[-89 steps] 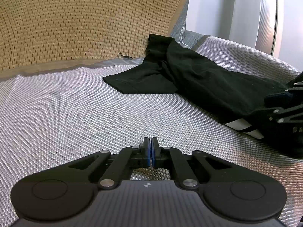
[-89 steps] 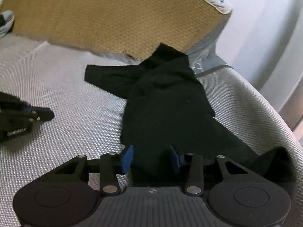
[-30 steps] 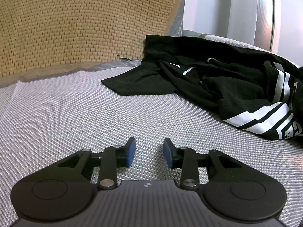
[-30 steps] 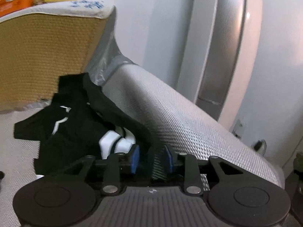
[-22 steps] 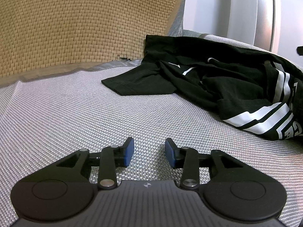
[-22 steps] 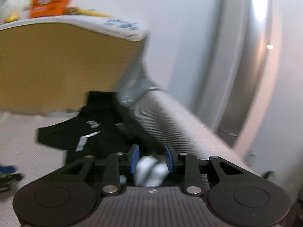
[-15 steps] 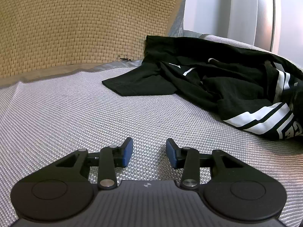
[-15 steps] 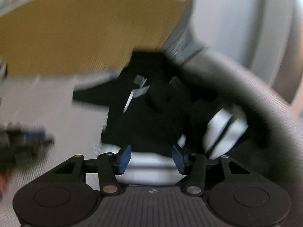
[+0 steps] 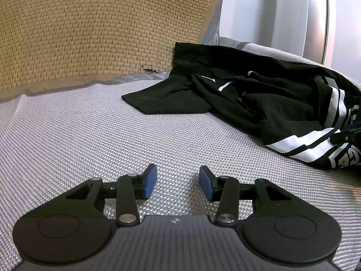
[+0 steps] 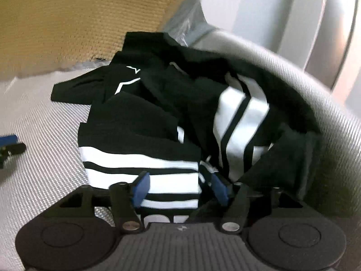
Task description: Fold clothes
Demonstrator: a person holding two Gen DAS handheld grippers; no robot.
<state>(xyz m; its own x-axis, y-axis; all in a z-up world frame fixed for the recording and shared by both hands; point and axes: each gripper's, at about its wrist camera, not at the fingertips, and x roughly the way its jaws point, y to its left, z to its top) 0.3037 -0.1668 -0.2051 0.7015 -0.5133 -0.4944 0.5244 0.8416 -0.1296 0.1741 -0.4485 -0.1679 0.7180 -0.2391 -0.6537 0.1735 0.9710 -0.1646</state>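
Left wrist view: the left gripper (image 9: 178,180) hovers low over the grey woven mat (image 9: 90,131), its blue pads (image 9: 150,180) apart with only mat between them; its jaws have just been opening. A crumpled black shirt (image 9: 259,94) with white stripes lies ahead toward the mat's right edge, against the tan cushion (image 9: 101,22). From the right wrist, the right gripper (image 10: 179,188) stands over the shirt's striped hem (image 10: 144,167), jaws just opened wide, pads not pressing the cloth.
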